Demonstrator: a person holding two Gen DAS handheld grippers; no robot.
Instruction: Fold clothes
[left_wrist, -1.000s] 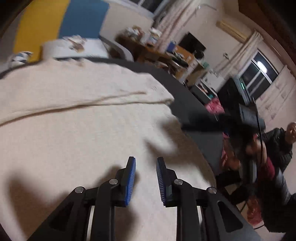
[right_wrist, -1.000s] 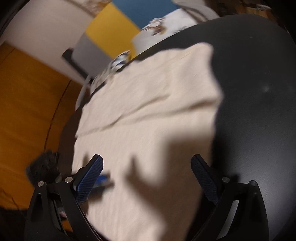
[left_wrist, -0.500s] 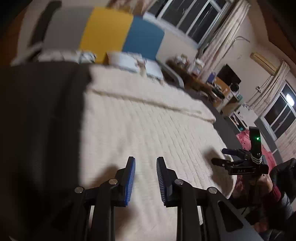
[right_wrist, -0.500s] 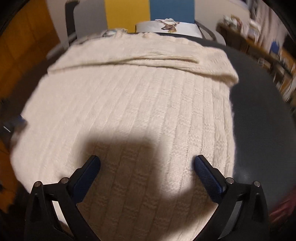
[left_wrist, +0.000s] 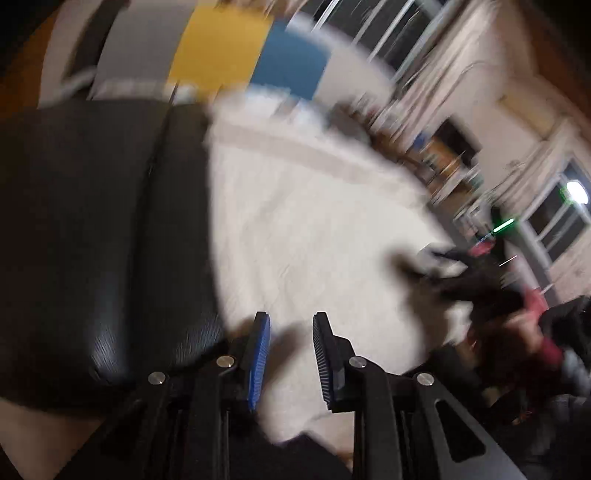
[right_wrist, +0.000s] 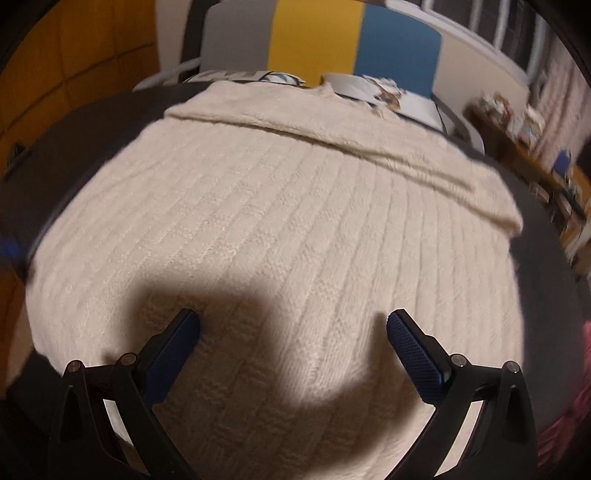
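A: Left wrist view — heavy motion smear, a glaring lamp (left_wrist: 577, 192) at the right.
B: Right wrist view is sharper; dark shadow (right_wrist: 229, 332) low down, edges bowed and dim.

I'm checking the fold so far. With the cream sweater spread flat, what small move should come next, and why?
Probably lower the right gripper onto the near hem of the cream sweater and close. Its jaws stand wide open above the knit with nothing between them; the left gripper, closing, also holds nothing at the sweater's near corner.
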